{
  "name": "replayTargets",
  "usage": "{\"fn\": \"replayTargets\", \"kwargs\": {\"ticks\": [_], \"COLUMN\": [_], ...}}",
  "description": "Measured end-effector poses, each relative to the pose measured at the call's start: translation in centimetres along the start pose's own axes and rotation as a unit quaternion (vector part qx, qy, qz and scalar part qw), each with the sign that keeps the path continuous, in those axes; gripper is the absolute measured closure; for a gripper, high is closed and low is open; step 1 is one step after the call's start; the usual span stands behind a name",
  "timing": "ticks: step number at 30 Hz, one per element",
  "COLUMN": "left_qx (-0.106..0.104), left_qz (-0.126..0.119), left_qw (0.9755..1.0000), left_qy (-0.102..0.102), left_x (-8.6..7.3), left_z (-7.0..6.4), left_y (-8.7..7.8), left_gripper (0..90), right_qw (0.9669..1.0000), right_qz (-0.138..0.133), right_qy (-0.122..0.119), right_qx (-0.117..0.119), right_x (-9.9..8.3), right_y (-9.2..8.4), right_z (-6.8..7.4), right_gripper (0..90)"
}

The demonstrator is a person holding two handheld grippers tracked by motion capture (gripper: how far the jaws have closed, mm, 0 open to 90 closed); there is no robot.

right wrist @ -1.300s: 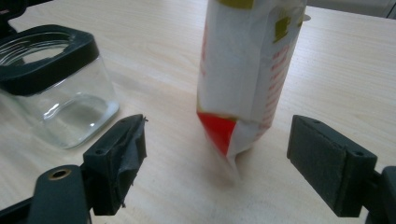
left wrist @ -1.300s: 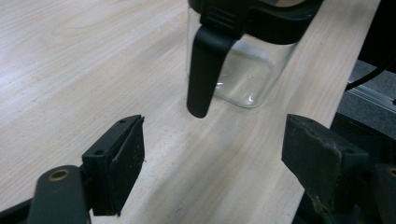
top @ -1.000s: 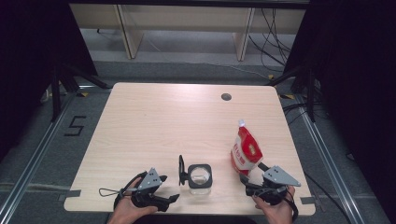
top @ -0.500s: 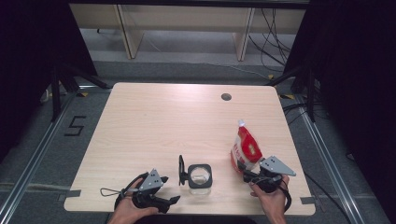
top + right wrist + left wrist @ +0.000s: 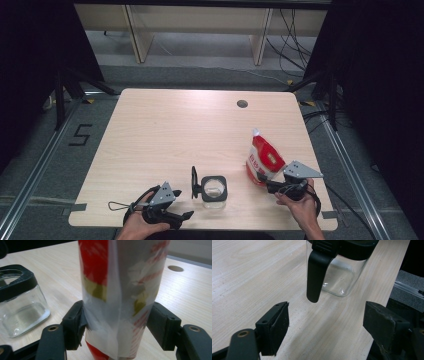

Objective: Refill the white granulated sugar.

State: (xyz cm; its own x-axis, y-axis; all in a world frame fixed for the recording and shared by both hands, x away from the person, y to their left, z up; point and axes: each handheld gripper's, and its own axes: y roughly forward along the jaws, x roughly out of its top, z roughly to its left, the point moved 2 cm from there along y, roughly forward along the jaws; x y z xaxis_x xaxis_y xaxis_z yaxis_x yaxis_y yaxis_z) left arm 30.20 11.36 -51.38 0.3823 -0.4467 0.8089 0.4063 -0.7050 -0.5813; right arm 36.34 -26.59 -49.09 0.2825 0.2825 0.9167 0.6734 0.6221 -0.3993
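Red refill pouch (image 5: 117, 290) standing upright near the counter's (image 5: 165, 125) right front corner, right gripper (image 5: 267, 184) fingers just closing, pinching its base; left gripper (image 5: 329, 332) fingers spread beside glass jar (image 5: 342, 277).

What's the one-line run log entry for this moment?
right gripper: closing on red-and-white plastic pouch | left gripper: open, facing square glass jar

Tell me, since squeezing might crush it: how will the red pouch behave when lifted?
The red pouch looks like soft film, so it will likely dent and sag between the right gripper. It stands tall on a narrow base, so probably tips easily. The glossy surface may slip.
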Motion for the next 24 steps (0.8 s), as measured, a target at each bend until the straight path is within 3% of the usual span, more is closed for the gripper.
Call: {"fn": "replayTargets", "kwargs": {"ticks": [1, 3, 4, 6, 7, 8, 9, 10, 11, 12, 14, 15, 18, 19, 20, 24], "left_qx": [0.001, -0.004, -0.002, 0.0, -0.003, -0.005, -0.002, -0.007, -0.002, 0.0, 0.0, 0.001, 0.0, 0.0, 0.0, 0.0], "left_qz": [0.001, 0.008, 0.005, 0.004, 0.007, 0.009, 0.0, 0.006, 0.003, 0.002, 0.004, 0.005, 0.011, 0.011, 0.016, 0.008], "left_qw": [1.0, 0.9999, 1.0, 1.0, 0.9999, 0.9999, 1.0, 0.9999, 0.9999, 1.0, 1.0, 1.0, 0.9999, 0.9999, 0.9996, 1.0], "left_qy": [-0.007, -0.008, 0.006, 0.007, -0.008, -0.006, -0.008, -0.006, 0.01, 0.008, 0.002, 0.0, 0.006, 0.006, 0.025, 0.003], "left_x": [0.0, 0.0, 0.0, 0.0, 0.0, 0.0, 0.0, 0.0, 0.0, 0.0, -0.1, -0.1, -0.1, -0.1, -0.1, -0.1], "left_z": [0.0, 0.0, 0.2, 0.2, 0.0, 0.0, -0.1, -0.1, 0.0, -0.1, -0.2, -0.2, -0.2, -0.2, 0.0, -0.4], "left_y": [0.1, 0.0, 0.0, 0.0, 0.0, 0.0, 0.1, 0.0, 0.1, 0.1, 0.2, 0.2, 0.2, 0.3, 0.2, 0.4], "left_gripper": [20.5, 20.5, 20.5, 20.5, 20.5, 20.5, 20.5, 20.5, 20.5, 20.5, 20.5, 20.5, 20.5, 20.5, 20.5, 20.6], "right_qw": [0.9998, 0.9999, 0.9998, 0.9998, 0.9999, 0.9996, 0.9996, 0.9996, 0.9993, 0.9989, 0.9984, 0.9974, 0.998, 0.9978, 0.9973, 0.9965], "right_qz": [-0.005, -0.004, -0.007, 0.002, -0.011, -0.004, -0.004, 0.003, -0.003, -0.015, -0.017, -0.027, -0.018, -0.031, -0.04, -0.052], "right_qy": [0.006, -0.001, 0.009, 0.013, -0.007, 0.018, 0.018, 0.017, 0.014, 0.034, 0.041, 0.057, 0.04, 0.033, 0.044, 0.055], "right_qx": [0.018, 0.016, 0.016, 0.015, 0.004, -0.022, -0.022, -0.024, -0.034, -0.027, -0.034, -0.035, -0.045, -0.048, -0.043, -0.035], "right_x": [-0.1, -0.1, -0.1, -0.2, -0.1, -0.2, -0.2, -0.3, -0.3, -0.4, -0.6, -0.8, -0.9, -0.9, -0.8, -0.9], "right_y": [0.1, 0.0, 0.1, 0.0, 0.1, 0.2, 0.2, 0.3, 0.5, 0.7, 0.8, 1.0, 0.9, 1.2, 1.2, 1.9], "right_z": [-0.3, -0.5, -0.3, -0.1, -0.3, 0.3, 0.3, 0.5, 0.8, 0.9, 1.0, 1.0, 0.6, 0.4, 0.6, 0.7], "right_gripper": [36.9, 36.9, 36.7, 36.1, 33.7, 24.7, 24.7, 23.7, 22.4, 21.5, 20.7, 16.9, 16.6, 17.1, 17.5, 20.1]}}
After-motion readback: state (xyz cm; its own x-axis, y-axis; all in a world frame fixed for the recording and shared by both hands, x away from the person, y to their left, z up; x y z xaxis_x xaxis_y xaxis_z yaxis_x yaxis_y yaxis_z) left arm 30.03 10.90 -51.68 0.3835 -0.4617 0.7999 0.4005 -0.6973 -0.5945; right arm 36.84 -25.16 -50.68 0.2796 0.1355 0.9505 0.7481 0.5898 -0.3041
